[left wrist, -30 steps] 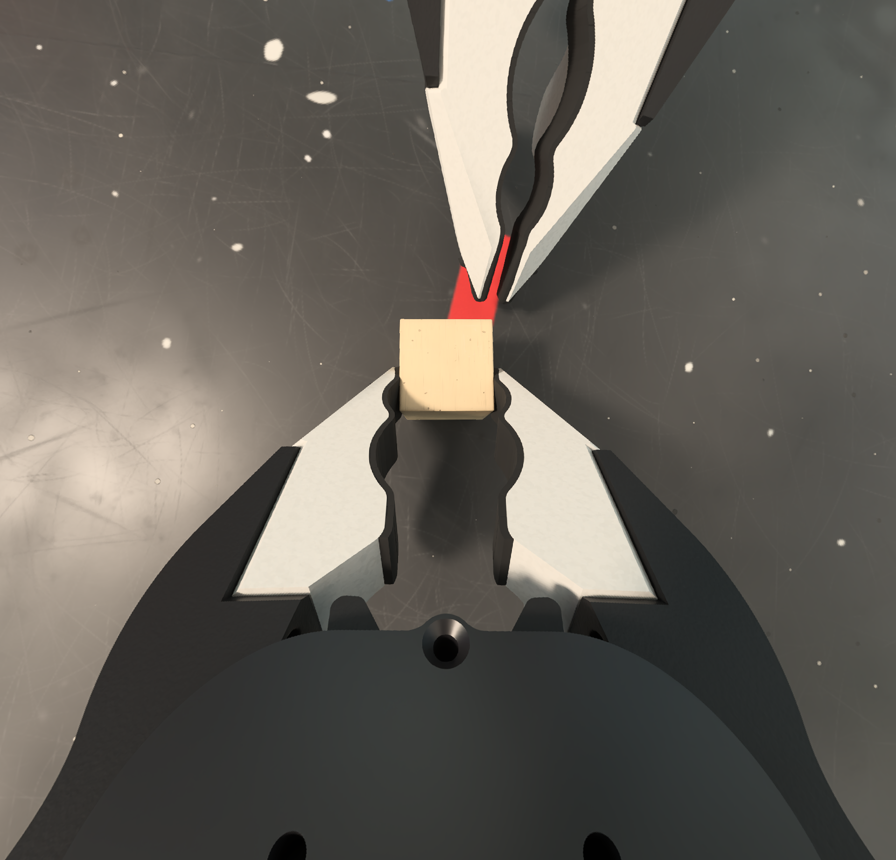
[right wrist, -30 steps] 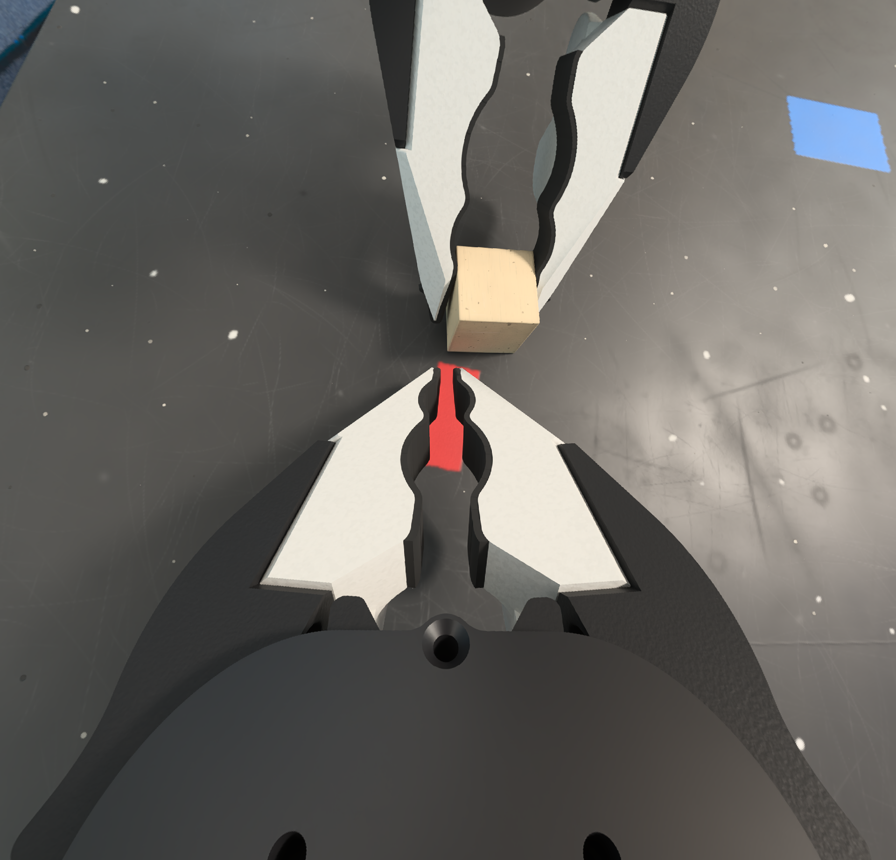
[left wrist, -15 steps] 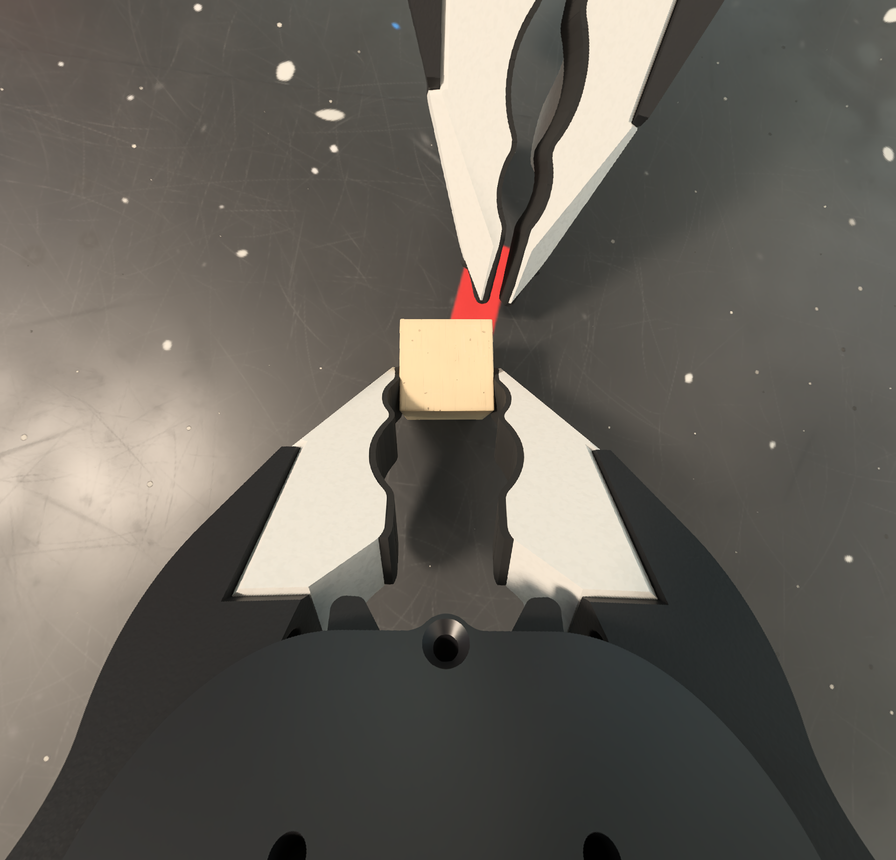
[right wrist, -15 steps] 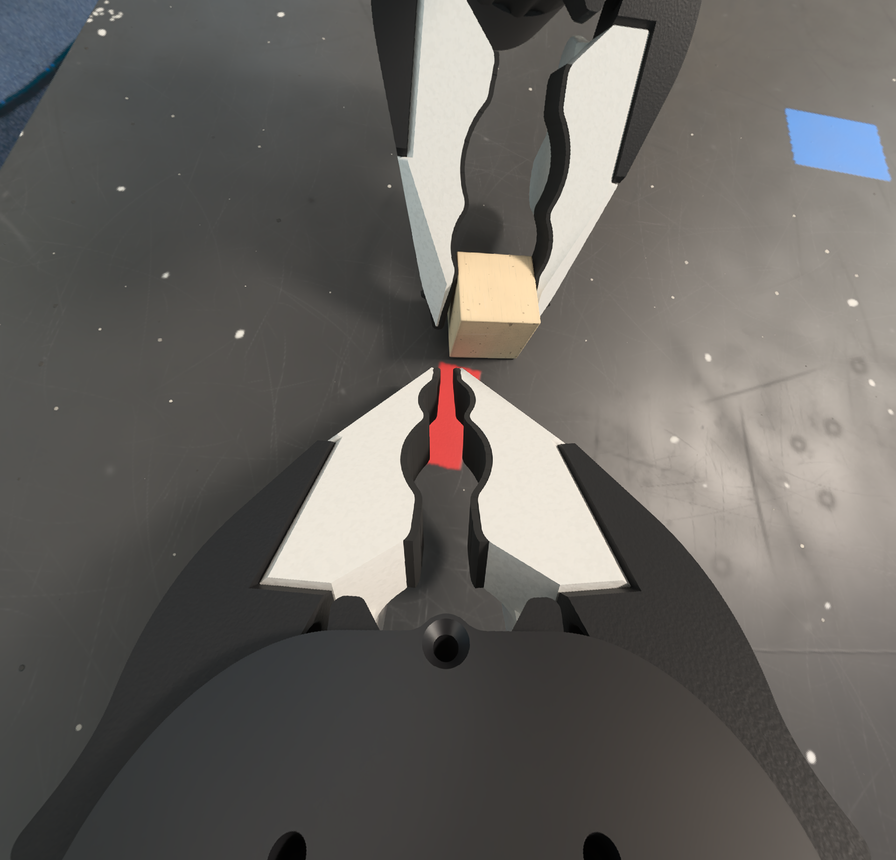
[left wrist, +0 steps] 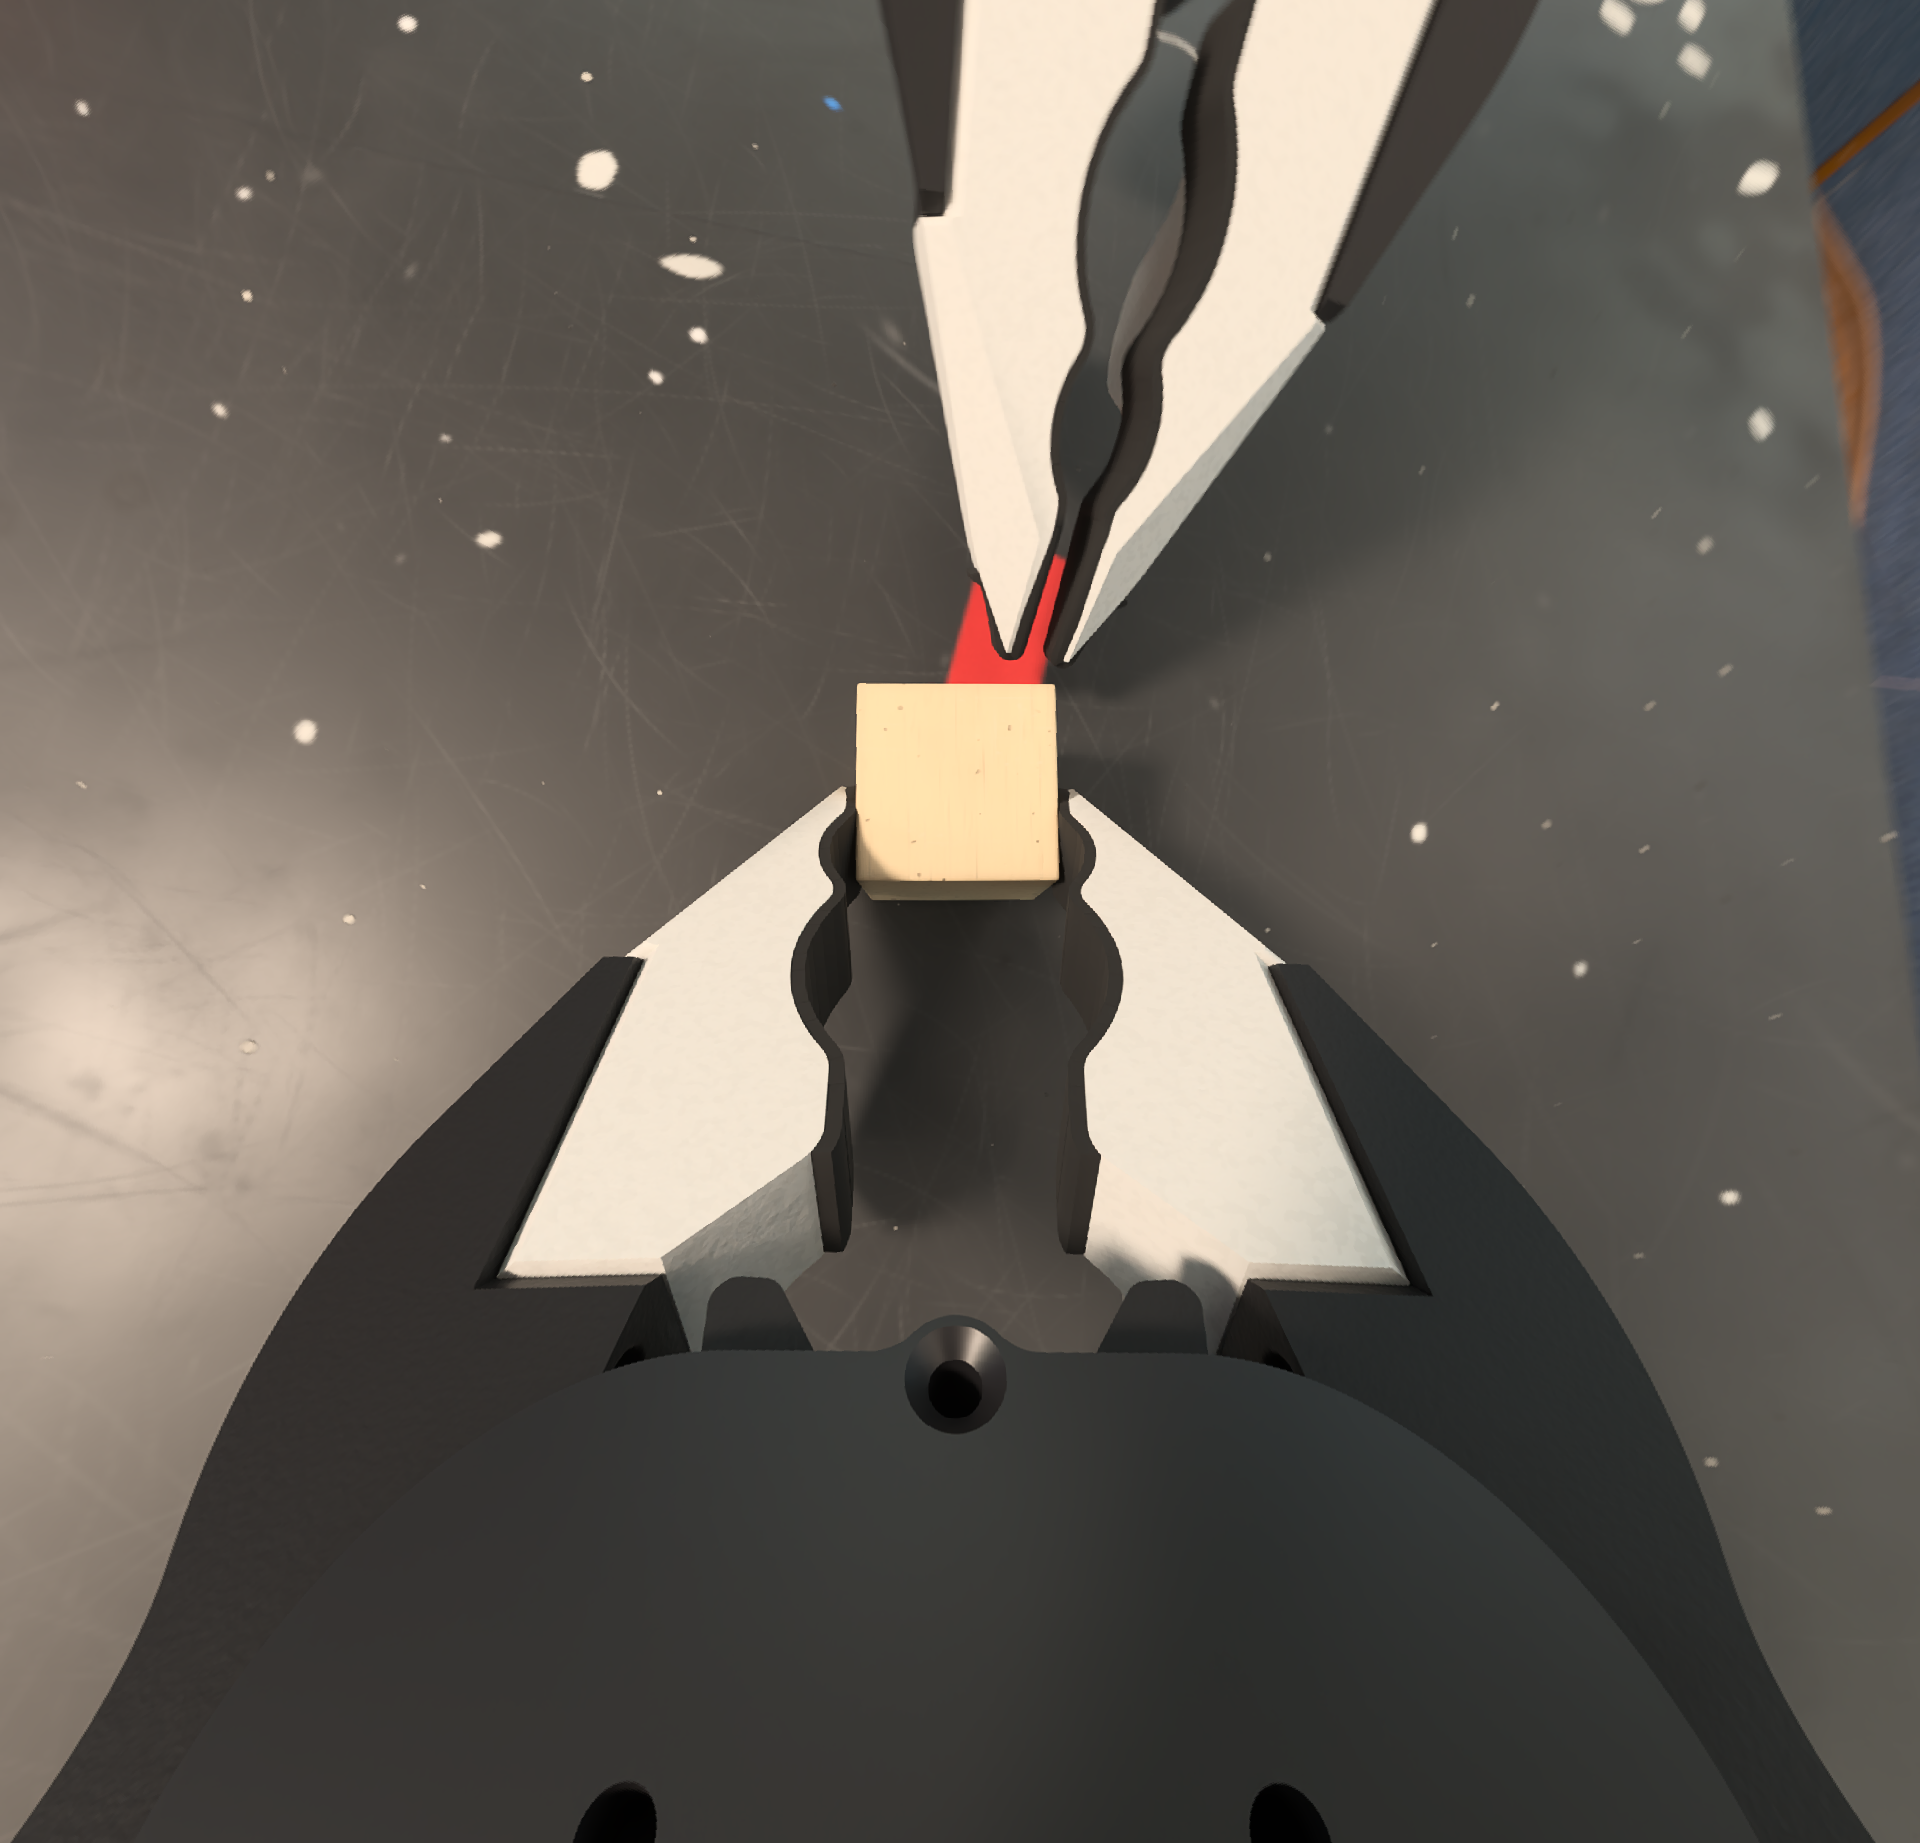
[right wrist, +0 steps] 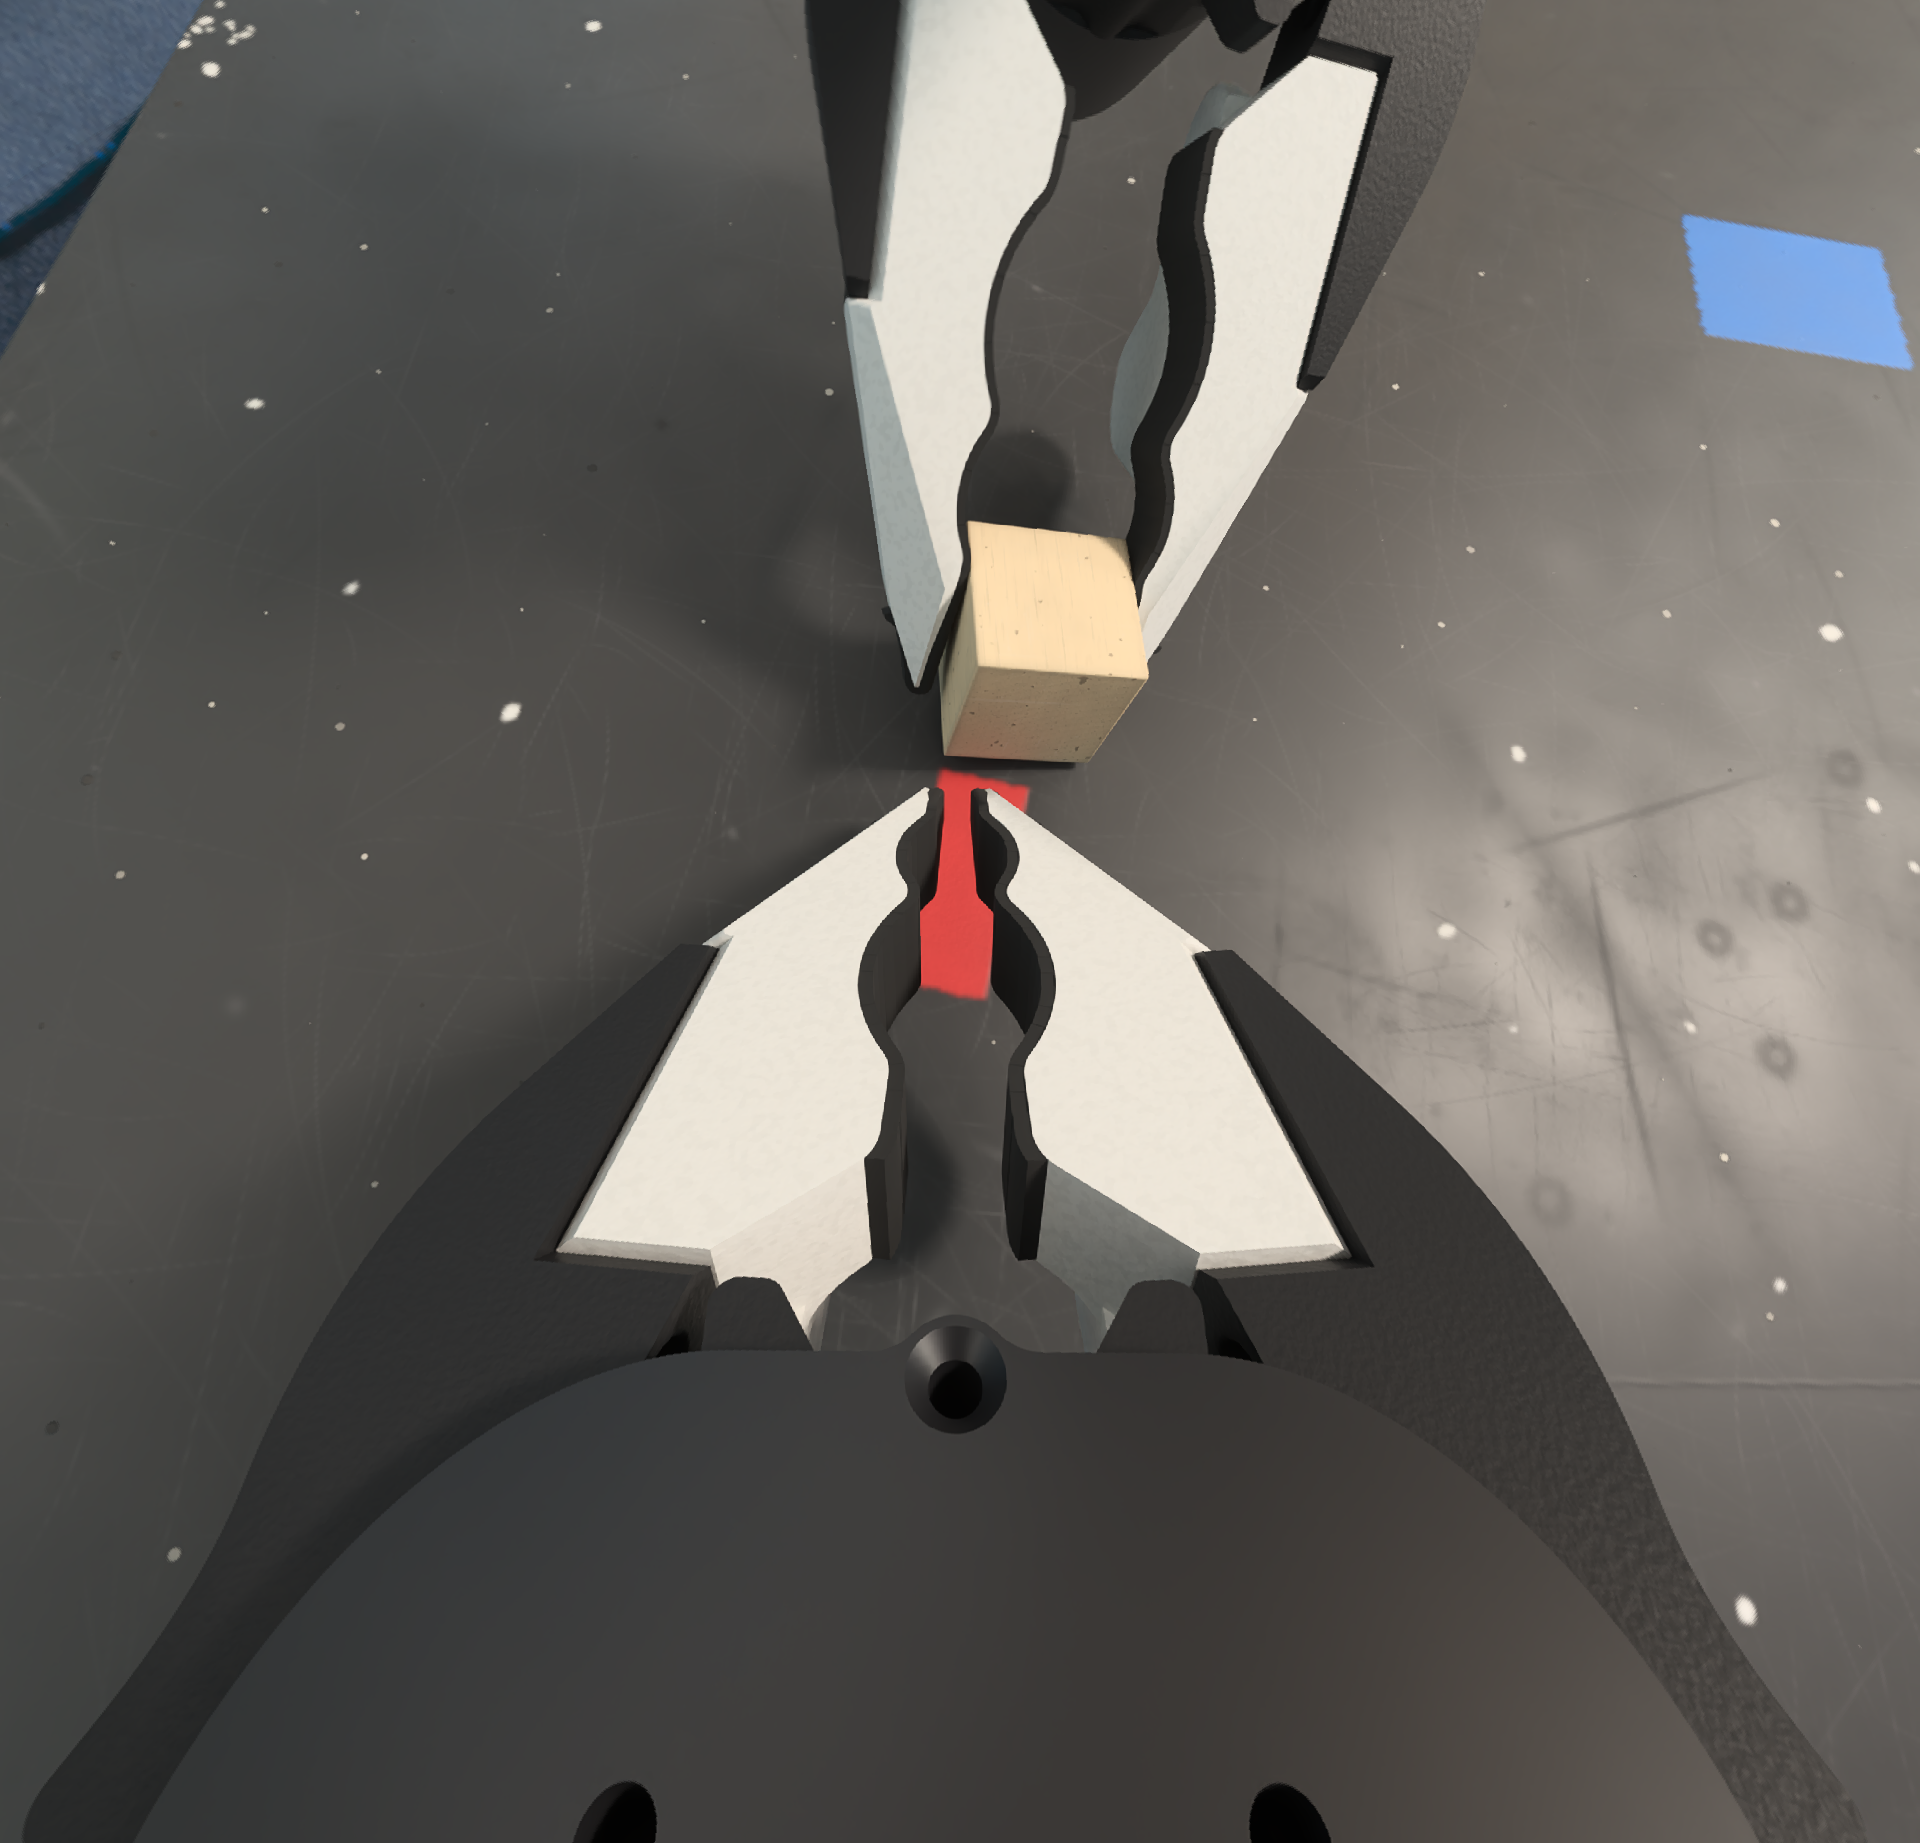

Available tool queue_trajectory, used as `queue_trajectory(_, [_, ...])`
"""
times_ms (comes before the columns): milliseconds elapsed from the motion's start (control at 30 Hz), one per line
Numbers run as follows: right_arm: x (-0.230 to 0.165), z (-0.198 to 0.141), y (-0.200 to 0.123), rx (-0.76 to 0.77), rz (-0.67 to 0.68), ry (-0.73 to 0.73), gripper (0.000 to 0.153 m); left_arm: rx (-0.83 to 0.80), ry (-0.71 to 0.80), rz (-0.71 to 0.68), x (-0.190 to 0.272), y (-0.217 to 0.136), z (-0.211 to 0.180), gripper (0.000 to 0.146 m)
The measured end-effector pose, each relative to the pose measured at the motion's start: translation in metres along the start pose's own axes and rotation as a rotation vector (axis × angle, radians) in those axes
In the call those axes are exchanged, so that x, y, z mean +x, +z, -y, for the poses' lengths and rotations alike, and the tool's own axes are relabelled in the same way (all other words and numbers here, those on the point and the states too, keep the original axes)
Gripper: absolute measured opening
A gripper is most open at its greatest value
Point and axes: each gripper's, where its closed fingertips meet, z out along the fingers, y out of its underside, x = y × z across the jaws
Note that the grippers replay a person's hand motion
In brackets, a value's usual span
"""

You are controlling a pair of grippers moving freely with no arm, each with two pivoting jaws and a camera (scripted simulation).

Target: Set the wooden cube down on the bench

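The light wooden cube (left wrist: 956,785) is pinched between the fingertips of my left gripper (left wrist: 956,806), low over the dark bench (left wrist: 416,650). The right wrist view shows the cube (right wrist: 1039,640) with a thin shadow under it; I cannot tell whether it touches the bench. My right gripper (right wrist: 956,801) faces the left gripper (right wrist: 1029,650) tip to tip, a short gap from the cube. Its jaws are nearly together and hold nothing. A red patch (right wrist: 956,941) on the bench shows through the slit. In the left wrist view the right gripper (left wrist: 1034,650) points at the cube from beyond.
The bench (right wrist: 416,546) is dark, scratched and speckled with white spots. A blue square patch (right wrist: 1792,292) lies on it at the far right. Blue floor shows past the bench edge at the top left (right wrist: 94,79) and, in the left wrist view, at the right (left wrist: 1881,339).
Both views have shifted slightly over the bench, so more of the bench edge and blue floor shows. The cube stays gripped by the left gripper, and the right gripper stays shut opposite it.
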Motion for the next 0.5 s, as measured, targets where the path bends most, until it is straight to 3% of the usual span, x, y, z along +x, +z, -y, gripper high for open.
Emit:
queue_trajectory(133, [0.001,-0.001,-0.002,0.002,-0.016,0.006,0.005,0.033,-0.078,-0.024,-0.003,-0.001,0.002,0.036])
queue_trajectory(500, [0.009,-0.013,-0.013,0.003,-0.086,0.096,0.005,0.04,-0.036,0.082,-0.007,-0.002,0.0,0.036])
